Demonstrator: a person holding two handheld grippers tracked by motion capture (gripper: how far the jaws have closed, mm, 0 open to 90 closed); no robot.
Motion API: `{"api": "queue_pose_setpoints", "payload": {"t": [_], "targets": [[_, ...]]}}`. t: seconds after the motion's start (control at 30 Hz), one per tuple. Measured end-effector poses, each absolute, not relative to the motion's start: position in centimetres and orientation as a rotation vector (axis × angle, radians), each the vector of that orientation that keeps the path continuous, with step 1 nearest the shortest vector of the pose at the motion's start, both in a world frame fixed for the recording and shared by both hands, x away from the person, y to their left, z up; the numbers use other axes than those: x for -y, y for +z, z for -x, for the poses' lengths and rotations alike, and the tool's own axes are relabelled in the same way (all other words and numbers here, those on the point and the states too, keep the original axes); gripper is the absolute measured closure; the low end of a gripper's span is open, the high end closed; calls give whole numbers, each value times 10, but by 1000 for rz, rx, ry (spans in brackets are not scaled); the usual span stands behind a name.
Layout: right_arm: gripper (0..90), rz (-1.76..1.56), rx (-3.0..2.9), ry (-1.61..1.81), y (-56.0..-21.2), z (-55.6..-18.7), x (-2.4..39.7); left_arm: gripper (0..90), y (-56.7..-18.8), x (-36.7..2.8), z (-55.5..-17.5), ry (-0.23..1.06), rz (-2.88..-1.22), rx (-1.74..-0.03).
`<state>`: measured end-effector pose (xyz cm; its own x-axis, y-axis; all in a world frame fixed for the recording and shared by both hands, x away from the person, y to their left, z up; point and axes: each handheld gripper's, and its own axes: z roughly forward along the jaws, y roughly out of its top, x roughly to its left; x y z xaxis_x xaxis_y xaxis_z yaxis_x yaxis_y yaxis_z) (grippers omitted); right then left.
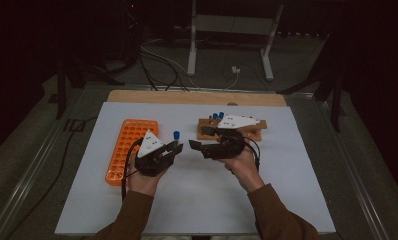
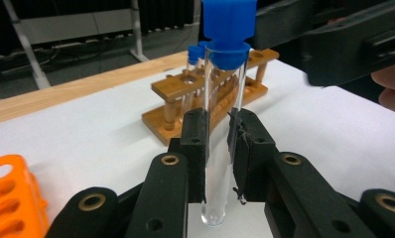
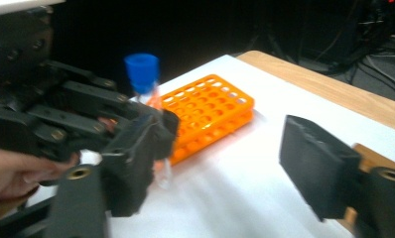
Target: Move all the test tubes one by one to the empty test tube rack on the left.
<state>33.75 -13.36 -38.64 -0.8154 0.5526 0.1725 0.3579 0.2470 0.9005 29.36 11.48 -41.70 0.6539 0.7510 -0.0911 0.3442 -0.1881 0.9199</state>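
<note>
A clear test tube with a blue cap (image 2: 229, 29) stands upright between my left gripper's (image 2: 218, 134) black pads, which are shut on its glass. In the high view the left gripper (image 1: 176, 147) holds the capped tube (image 1: 176, 134) just right of the orange rack (image 1: 129, 147). My right gripper (image 1: 199, 139) faces it from the right, a short way off. In the right gripper view its jaws (image 3: 225, 168) stand wide apart with nothing between them, and the tube (image 3: 141, 72) shows beyond the left jaw.
A wooden tube rack (image 1: 252, 131) with blue-capped tubes stands behind the right hand, and appears again as the wooden rack (image 2: 205, 94) in the left gripper view. The orange rack (image 3: 210, 114) has many vacant holes. A white mat (image 1: 197, 195) covers the table, with its wooden edge at the back.
</note>
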Motion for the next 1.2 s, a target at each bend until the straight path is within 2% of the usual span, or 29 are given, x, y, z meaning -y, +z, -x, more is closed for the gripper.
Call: {"api": "queue_pose_setpoints", "payload": {"t": [0.2,0.37,0.67,0.97,1.2], "targets": [[158,-913,-2294,1591,-389,-341,149,778,-409,-129,-294,499,-1752,-893],[143,-943,-2279,1557,-396,-342,156,778,-402,-146,-295,538,-1729,-906],[62,-971,-2265,1513,-404,-345,163,778,-395,-183,-293,613,-1703,-953],[54,-988,-2249,1504,-410,-346,169,777,-401,-221,-285,666,-1688,-1007],[55,-993,-2249,1502,-413,-345,172,777,-418,-235,-279,663,-1696,-1040]]}}
